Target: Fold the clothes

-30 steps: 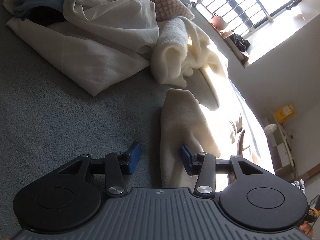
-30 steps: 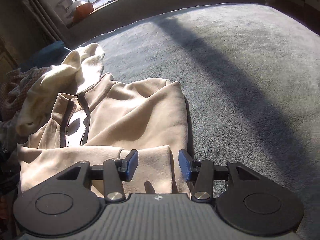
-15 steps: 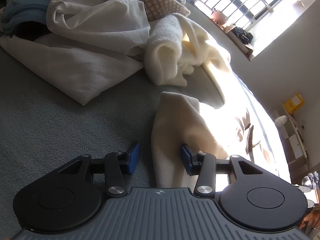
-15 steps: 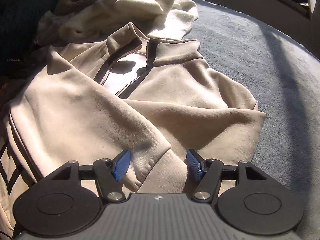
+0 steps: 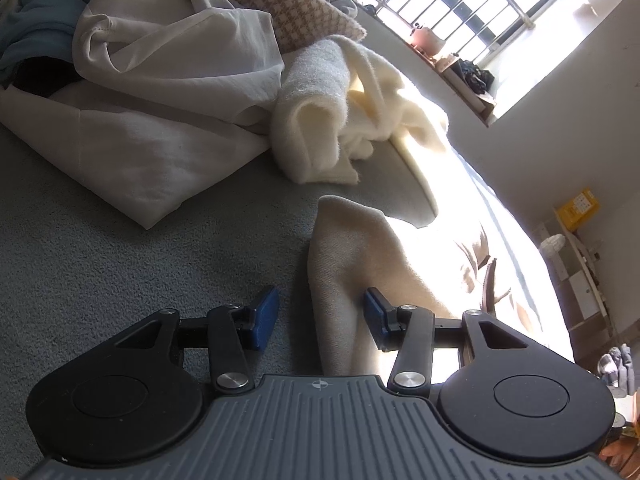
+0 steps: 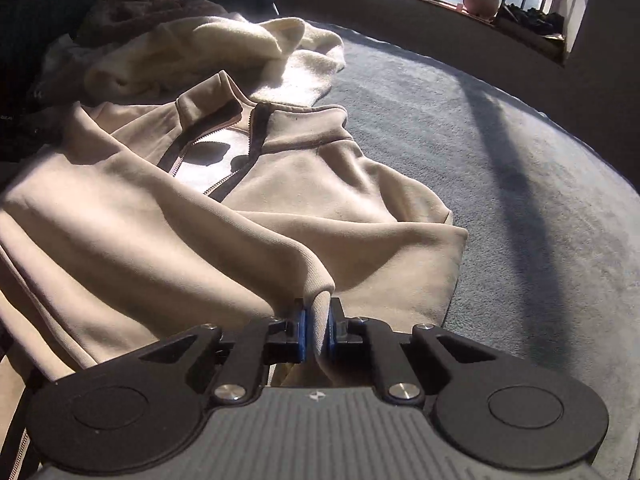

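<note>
A beige zip-neck sweatshirt [image 6: 168, 216] lies spread on the grey carpeted surface [image 6: 520, 184], collar away from me, one sleeve folded across its front. My right gripper [image 6: 316, 330] is shut on the cuff of that sleeve [image 6: 316, 276], the cloth pinched between the blue pads. In the left wrist view a folded edge of the same sweatshirt [image 5: 344, 280] runs between the fingers of my left gripper [image 5: 320, 316], which is open, its right pad against the cloth. The sunlit part of the sweatshirt is washed out.
A pile of other clothes sits beyond: a white garment [image 5: 152, 92], a fluffy cream garment [image 5: 320, 120], a houndstooth piece [image 5: 280, 8] and blue cloth [image 5: 36, 28]. A barred window [image 5: 460, 4] with a pot on its sill is behind. Shelving [image 5: 576, 264] stands at the right.
My right gripper has closed on the sleeve cuff and drawn it up a little. The left gripper stays open, having shifted only slightly along the folded edge.
</note>
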`<state>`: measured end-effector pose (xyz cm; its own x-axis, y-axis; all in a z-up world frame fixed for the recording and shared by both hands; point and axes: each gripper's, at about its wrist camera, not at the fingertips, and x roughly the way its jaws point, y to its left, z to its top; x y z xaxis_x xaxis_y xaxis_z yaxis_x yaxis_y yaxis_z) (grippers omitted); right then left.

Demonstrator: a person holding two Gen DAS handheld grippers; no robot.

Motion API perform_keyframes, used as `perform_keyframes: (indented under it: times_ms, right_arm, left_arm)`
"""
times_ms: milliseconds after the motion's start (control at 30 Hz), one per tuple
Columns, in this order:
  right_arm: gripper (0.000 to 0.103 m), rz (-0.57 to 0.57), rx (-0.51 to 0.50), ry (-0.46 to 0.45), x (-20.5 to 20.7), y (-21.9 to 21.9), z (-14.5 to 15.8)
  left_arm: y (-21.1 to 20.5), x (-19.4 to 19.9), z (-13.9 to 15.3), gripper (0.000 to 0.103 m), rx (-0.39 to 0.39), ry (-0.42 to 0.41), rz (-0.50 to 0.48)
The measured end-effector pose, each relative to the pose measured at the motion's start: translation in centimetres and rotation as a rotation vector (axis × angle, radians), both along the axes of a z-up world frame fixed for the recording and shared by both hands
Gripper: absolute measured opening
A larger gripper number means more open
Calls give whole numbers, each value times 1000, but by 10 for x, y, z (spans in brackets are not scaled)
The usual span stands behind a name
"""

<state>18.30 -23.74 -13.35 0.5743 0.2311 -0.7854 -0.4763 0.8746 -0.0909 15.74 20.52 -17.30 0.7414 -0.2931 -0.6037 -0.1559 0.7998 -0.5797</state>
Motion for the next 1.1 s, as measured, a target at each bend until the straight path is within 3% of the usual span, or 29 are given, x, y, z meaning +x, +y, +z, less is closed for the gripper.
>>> perform_keyframes:
  times_ms: [167,267,333,500,667,733,933,1033,1100]
  right_arm:
    - [10,-8,-10,-3,1,4,-10]
    - [12,-26,19,3,1,0,-6]
    - [16,-42,48,15,2,-5,-6]
    - [47,-141,141,12,1,-23,2]
    - [49,-241,280,-34,-14,-50,25]
    - [50,-282,336,-48,-22,-62,33]
    - [48,-438,426,-58,-45,-98,30]
    - [40,-416,444,-40,-52,-96,28]
    - [30,-370,438,-41,-54,-85,30]
  left_arm:
    - [0,16,-2,49,-16,-11,27]
    - [1,27,-4,38,9,4,52]
    - [2,33,-5,38,22,14,68]
    - [16,32,-6,40,-31,27,99]
    - [33,4,7,47,-31,17,115]
    - [33,-16,18,47,8,12,62]
    - [-10,-75,43,53,193,7,-236]
    - [-31,-105,54,53,289,7,-379]
    - [-49,-116,47,53,389,32,-425]
